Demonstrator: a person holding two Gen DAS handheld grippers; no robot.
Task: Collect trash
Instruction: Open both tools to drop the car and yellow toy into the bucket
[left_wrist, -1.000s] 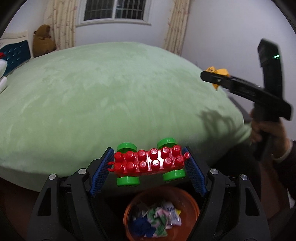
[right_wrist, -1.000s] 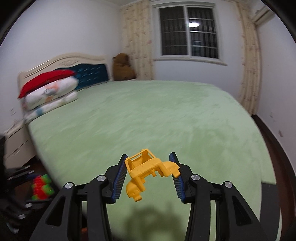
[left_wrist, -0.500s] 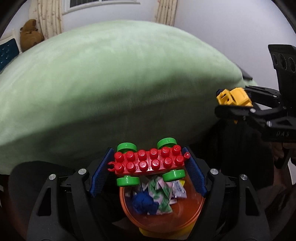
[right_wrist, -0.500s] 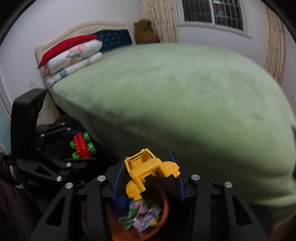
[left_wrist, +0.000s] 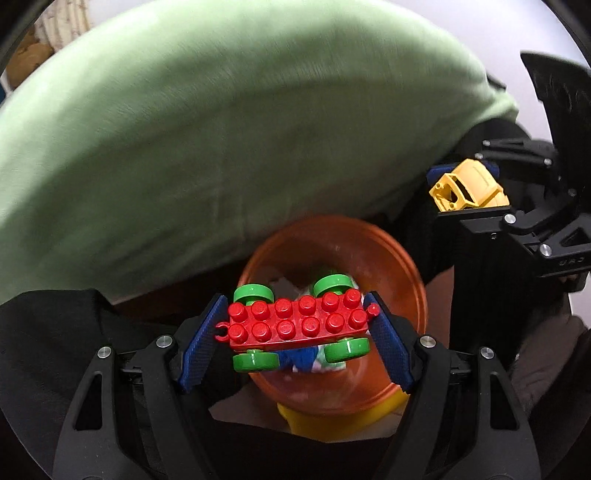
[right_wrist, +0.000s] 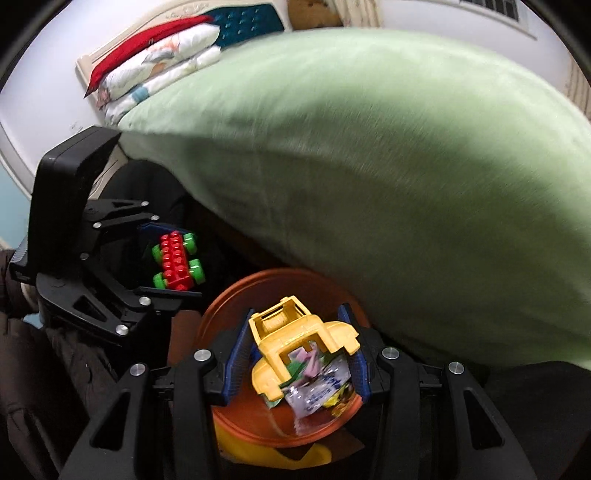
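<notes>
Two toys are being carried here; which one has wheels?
The red studded block in the left gripper has four green wheels. The yellow toy piece held by the right gripper shows none. Both hang over the orange bin.

Your red block car (left_wrist: 298, 325) hides most of the wrappers (left_wrist: 303, 360) in the orange bin (left_wrist: 402, 266), and your yellow toy cab (right_wrist: 295, 343) covers part of them too. The bed's green cover (right_wrist: 388, 166) is motion-blurred. A brown shape (left_wrist: 22, 62) at the left edge, perhaps a plush toy, is cut off.
</notes>
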